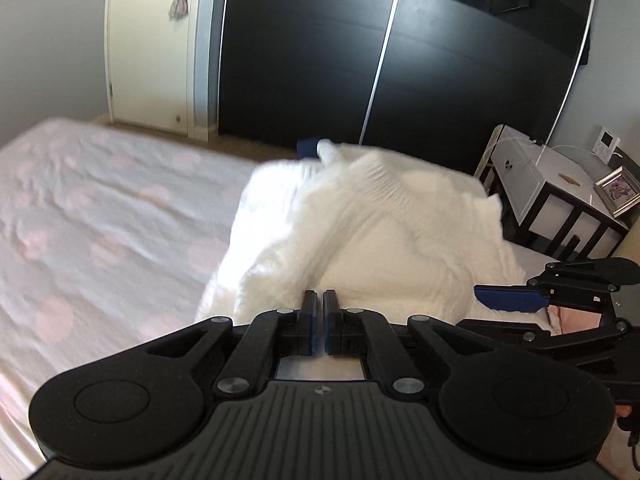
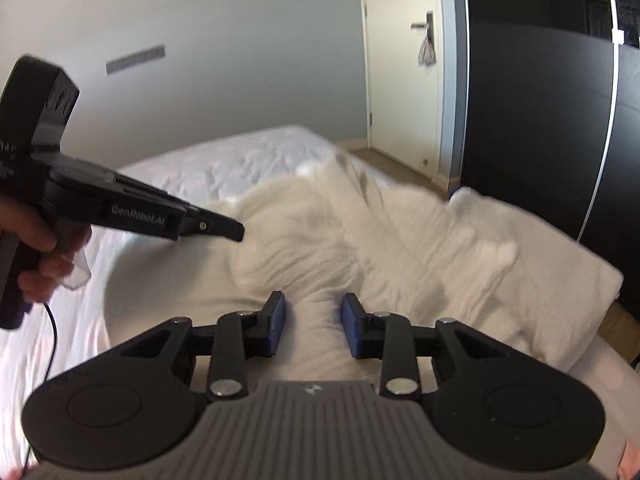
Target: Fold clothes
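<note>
A white knitted garment (image 1: 392,232) lies rumpled on the bed; it also shows in the right wrist view (image 2: 380,248). My left gripper (image 1: 323,300) is shut at the garment's near edge; whether cloth is pinched between its pads is hidden. It also shows from the side in the right wrist view (image 2: 236,232), above the garment's left part. My right gripper (image 2: 312,320) is open, its blue pads either side of a ridge of the cloth. It also shows at the right in the left wrist view (image 1: 492,296).
The bed (image 1: 100,216) has a pale sheet with pink dots. A dark wardrobe (image 1: 400,52) and a cream door (image 1: 152,48) stand beyond it. A black-and-white bedside table (image 1: 552,192) stands at the right. A small blue thing (image 1: 307,147) shows past the garment.
</note>
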### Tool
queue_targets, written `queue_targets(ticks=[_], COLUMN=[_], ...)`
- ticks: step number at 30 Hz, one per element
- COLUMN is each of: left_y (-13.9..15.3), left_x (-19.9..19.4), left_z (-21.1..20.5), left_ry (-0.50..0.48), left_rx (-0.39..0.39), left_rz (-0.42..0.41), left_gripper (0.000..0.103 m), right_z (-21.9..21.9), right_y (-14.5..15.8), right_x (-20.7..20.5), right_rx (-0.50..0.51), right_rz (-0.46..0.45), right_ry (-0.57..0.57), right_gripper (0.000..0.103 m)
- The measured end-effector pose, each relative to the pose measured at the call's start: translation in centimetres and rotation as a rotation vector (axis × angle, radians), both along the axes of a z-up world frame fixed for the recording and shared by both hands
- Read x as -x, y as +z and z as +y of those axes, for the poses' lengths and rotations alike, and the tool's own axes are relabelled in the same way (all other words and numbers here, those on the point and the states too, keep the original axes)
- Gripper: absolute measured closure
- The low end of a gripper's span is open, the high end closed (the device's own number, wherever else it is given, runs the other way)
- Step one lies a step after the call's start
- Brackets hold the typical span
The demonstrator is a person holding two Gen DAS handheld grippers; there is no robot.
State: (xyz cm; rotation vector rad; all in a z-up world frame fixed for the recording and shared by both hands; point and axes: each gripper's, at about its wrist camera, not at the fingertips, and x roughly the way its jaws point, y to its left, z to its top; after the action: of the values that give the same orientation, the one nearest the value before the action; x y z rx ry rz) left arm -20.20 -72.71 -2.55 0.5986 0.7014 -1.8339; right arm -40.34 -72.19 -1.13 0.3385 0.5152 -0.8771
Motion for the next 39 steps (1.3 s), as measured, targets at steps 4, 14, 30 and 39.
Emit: queue_targets(ticks=[4, 14, 30, 39], left_y=[-2.1, -2.1, 7.3, 9.9], left_x=[-0.6, -0.8, 0.5, 1.7], left_z=[-0.5, 0.0, 9.8, 17.3], left_ry=[0.017, 0.032, 0.22, 0.339], left_rx=[-0.017, -0.01, 0.236, 0.353], left_rz=[0.042, 0.033, -0.103, -0.094], left_gripper=[0.102, 0.102, 0.042, 0.035], right_z=[-0.7, -0.6, 2.9, 10.3], right_y=[-1.8, -2.7, 4.5, 7.6], right_x=[0.6, 0.5, 1.5, 1.5], right_rx=[-0.013, 0.033, 0.032, 0.188], right_rz=[-0.021, -0.006, -0.265, -0.296], right_ry=[0.005, 0.029, -0.178, -0.325], right_gripper=[0.068, 0.068, 0.009, 0.001])
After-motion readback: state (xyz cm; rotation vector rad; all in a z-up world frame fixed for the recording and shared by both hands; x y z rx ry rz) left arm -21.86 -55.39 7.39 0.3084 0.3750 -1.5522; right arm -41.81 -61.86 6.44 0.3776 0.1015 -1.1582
